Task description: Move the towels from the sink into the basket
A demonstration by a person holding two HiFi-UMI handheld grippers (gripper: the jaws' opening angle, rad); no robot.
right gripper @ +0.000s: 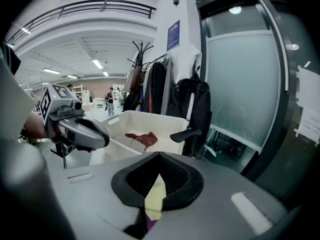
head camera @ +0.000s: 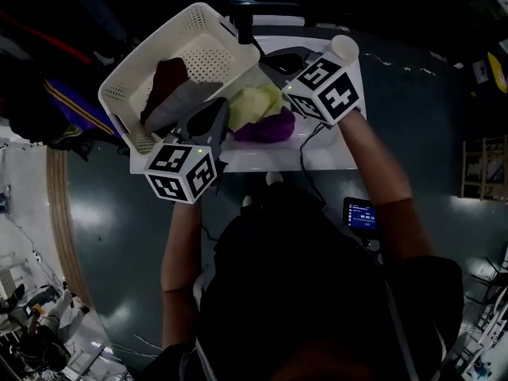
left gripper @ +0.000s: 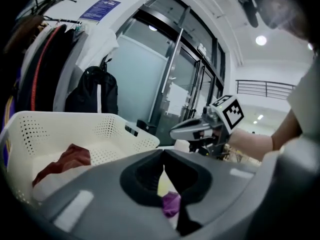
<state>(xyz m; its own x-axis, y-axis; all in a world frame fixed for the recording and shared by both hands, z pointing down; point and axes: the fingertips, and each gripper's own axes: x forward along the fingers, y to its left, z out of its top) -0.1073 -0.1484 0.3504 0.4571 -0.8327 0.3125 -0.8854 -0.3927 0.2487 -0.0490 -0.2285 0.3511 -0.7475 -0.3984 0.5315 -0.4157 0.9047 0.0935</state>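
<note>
A white perforated basket [head camera: 143, 54] stands at the sink's left end with a dark red towel [head camera: 167, 82] inside. In the white sink [head camera: 262, 161] lie a yellow-green towel [head camera: 252, 105] and a purple towel [head camera: 274, 125]. My left gripper [head camera: 224, 106] hovers at the basket's near corner, tips over the yellow-green towel, jaws shut and empty. My right gripper [head camera: 268, 59] hangs over the sink's far side, also shut and empty. In the left gripper view the tips [left gripper: 163, 153] meet above the purple towel [left gripper: 171, 203]. The right gripper view shows the tips [right gripper: 160, 155] closed over the yellow-green towel [right gripper: 156, 199].
A black faucet [head camera: 244, 22] rises at the sink's far edge beside the basket. A white cup [head camera: 344, 48] stands at the sink's right corner. Hanging coats and a black backpack [right gripper: 192, 104] stand behind, by glass doors. A small lit device [head camera: 359, 213] lies on the floor.
</note>
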